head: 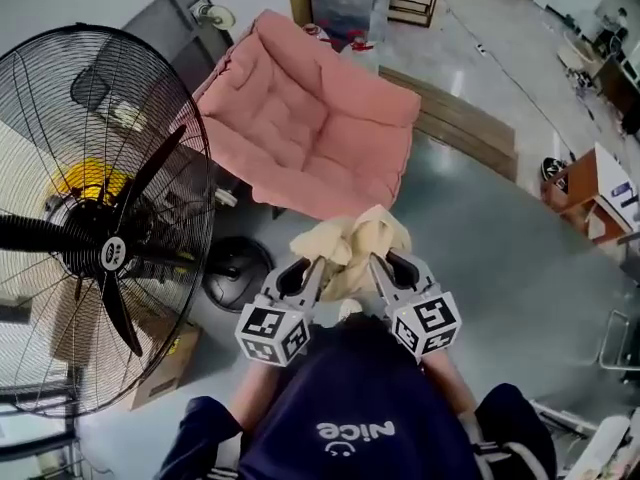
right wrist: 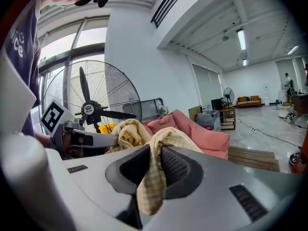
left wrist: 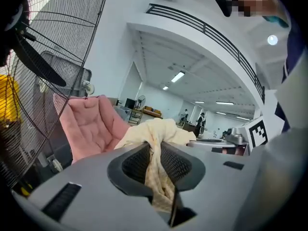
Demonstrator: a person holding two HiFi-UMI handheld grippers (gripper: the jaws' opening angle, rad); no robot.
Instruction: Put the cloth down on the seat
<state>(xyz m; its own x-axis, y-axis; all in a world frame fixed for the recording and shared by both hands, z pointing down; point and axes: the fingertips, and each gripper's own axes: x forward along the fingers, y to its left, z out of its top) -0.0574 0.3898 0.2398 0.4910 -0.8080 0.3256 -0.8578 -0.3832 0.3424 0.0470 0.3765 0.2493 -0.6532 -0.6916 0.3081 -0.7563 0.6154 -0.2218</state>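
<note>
A pale yellow checked cloth (head: 352,245) hangs bunched between my two grippers, in front of the person's chest. My left gripper (head: 312,268) is shut on one part of the cloth (left wrist: 155,158), which runs down between its black pads. My right gripper (head: 380,262) is shut on another part of the cloth (right wrist: 153,174). Ahead and below stands the pink padded seat (head: 310,128), a short way beyond the cloth; it also shows left of the left gripper as the pink seat (left wrist: 89,124) and behind the right gripper as the pink seat (right wrist: 202,129).
A large black standing fan (head: 100,228) fills the left side, its round base (head: 235,273) close to the seat's front corner. A cardboard box (head: 165,363) lies under the fan. A grey bin (head: 350,3) and wooden boards (head: 460,123) stand behind the seat.
</note>
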